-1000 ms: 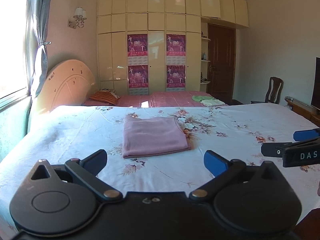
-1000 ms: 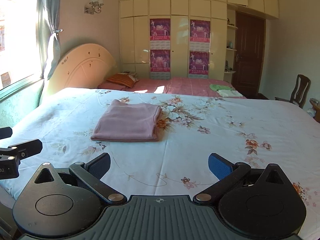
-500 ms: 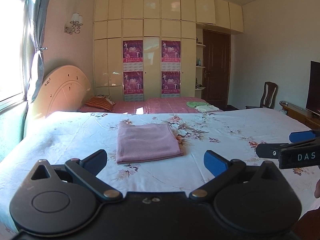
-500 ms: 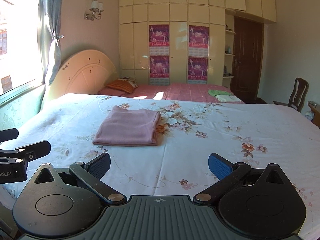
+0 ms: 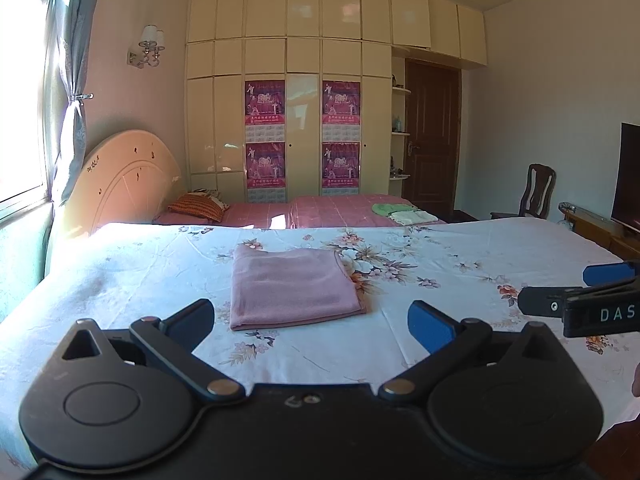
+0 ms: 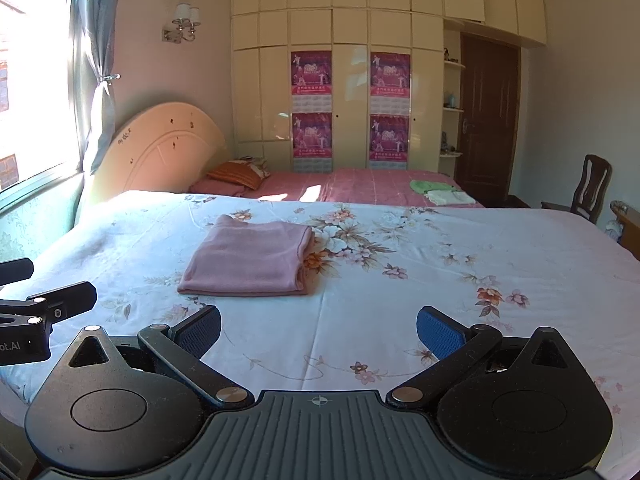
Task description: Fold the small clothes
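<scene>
Jaws of both grippers spread, empty; folded pink garment [image 5: 294, 286] lies beyond, untouched.

Black tongs [image 5: 311, 322] with blue pads [image 5: 430, 325], silver pivot screws.

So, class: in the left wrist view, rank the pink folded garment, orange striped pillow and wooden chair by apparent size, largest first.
1. pink folded garment, though nearest the camera.
2 and 3. orange striped pillow and wooden chair look alike; unranked.
</scene>
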Demonstrator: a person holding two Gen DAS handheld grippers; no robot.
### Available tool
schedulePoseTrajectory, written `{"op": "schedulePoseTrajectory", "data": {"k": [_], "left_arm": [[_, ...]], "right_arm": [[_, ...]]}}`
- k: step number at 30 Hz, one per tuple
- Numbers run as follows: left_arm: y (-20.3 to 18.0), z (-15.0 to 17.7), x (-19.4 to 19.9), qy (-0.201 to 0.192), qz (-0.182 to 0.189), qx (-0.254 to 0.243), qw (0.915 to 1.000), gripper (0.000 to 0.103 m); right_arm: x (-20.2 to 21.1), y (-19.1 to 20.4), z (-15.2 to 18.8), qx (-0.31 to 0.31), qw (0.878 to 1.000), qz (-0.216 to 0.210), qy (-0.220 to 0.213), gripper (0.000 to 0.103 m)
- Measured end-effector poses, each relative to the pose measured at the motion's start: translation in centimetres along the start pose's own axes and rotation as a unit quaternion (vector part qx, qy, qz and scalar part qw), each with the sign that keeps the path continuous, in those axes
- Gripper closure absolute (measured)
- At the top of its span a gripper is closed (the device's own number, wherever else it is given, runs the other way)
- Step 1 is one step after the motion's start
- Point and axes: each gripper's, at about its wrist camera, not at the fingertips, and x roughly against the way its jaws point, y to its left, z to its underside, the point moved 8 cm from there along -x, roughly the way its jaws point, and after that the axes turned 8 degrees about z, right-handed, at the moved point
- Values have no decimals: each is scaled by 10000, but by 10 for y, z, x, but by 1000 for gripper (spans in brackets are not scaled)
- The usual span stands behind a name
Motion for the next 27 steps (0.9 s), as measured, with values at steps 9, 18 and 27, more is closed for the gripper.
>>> {"op": "schedulePoseTrajectory", "data": {"k": [9,18,27], "left_arm": [[-1,-2,0,-13,-22,7,10000,0],[4,-1,-1,-10,-19,15,10000,0],[6,-2,-3,10,-7,0,10000,0]], "right_arm": [[2,-1,-3,-43,10000,-27,-47,0],[3,0,-5,-7,10000,-35,-38,0],[0,1,-4,-10,10000,-36,6,0]]}}
